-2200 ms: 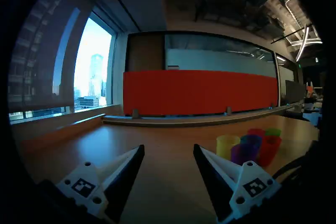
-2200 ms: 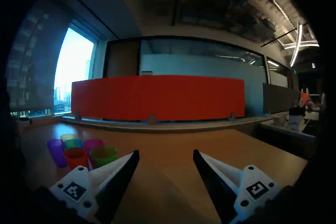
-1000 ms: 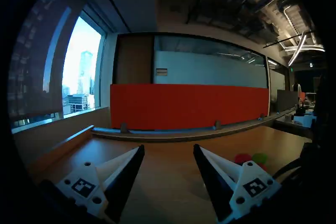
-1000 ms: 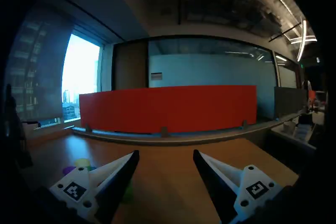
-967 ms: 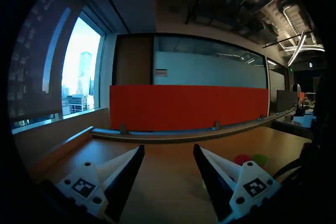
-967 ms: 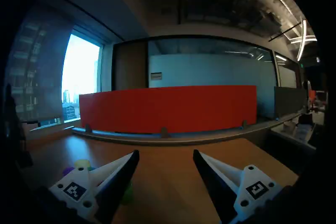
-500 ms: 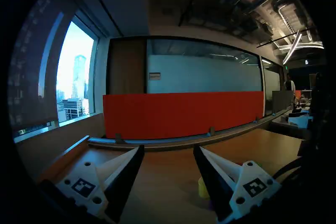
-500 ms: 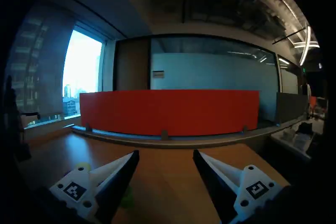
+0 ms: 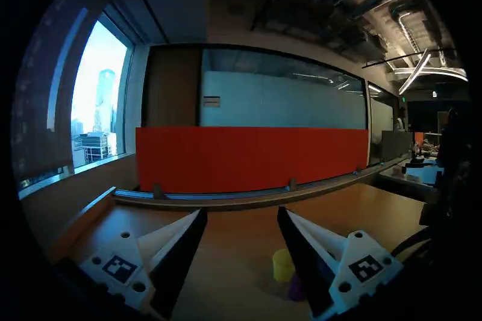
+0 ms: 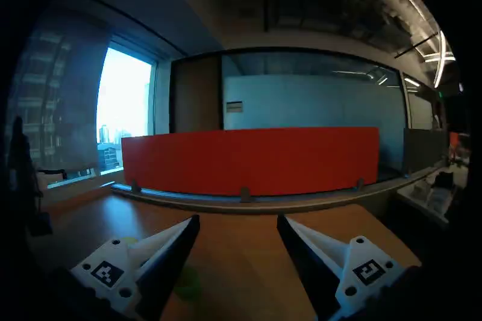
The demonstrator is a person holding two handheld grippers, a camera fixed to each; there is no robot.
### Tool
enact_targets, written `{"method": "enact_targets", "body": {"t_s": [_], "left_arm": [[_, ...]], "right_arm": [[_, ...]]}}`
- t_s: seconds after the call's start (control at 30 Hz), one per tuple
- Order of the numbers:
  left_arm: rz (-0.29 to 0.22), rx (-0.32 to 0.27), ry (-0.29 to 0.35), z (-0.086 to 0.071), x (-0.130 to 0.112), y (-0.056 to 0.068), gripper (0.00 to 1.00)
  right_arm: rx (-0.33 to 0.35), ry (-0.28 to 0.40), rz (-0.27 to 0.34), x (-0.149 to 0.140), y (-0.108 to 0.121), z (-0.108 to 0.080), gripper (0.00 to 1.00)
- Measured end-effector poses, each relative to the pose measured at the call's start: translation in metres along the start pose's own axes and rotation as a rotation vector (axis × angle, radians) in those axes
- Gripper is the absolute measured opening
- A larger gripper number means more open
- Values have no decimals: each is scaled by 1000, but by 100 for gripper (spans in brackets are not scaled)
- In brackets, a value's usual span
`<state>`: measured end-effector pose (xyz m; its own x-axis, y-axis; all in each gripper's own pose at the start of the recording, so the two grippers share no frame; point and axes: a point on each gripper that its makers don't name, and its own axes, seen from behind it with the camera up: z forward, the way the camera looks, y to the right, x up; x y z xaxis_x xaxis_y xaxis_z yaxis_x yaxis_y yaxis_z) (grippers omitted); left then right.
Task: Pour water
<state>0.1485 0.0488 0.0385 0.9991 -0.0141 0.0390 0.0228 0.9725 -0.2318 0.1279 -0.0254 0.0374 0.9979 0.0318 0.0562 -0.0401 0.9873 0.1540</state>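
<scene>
Left gripper view first: the left gripper [image 9: 241,209] has its two fingers spread wide, and all that's in the gap is bare wooden table [image 9: 232,285]. The cups are low down, around 5 o'clock. A yellow cup [image 9: 281,265] stands upright on the table, peeking out past the inner edge of the 5 o'clock finger. A purple cup [image 9: 295,288] is just beside it, closer to the camera and mostly hidden by that same finger. Can't tell if either one has water in it. Across the far side of the table, dead center, runs a long red partition [image 9: 253,158], and a bright window [image 9: 96,116] at 9 o'clock shows city towers.

Right gripper view: the right gripper [image 10: 238,217] is the same deal, fingers wide apart and gripping nothing. A green cup [image 10: 188,285] sits at about 7 o'clock on the table, tucked against the inner edge of the 7 o'clock finger. It's partly covered by that finger and pretty blurry, so I can't make out what's inside. The red partition runs across the middle here too, with the window at 9 o'clock.
</scene>
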Motion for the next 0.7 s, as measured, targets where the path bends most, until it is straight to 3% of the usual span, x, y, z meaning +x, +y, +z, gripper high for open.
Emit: {"method": "enact_targets", "body": {"t_s": [0.2, 0.4, 0.7], "left_arm": [[-25, -52, -26, 3, -6, 8, 86], [1, -87, -33, 7, -8, 14, 86], [31, -188, -14, 6, -1, 32, 86]], "right_arm": [[41, -8, -22, -5, -4, 2, 99], [121, -3, -50, -5, -19, 2, 99], [282, 17, -87, 6, -54, -1, 99]]}}
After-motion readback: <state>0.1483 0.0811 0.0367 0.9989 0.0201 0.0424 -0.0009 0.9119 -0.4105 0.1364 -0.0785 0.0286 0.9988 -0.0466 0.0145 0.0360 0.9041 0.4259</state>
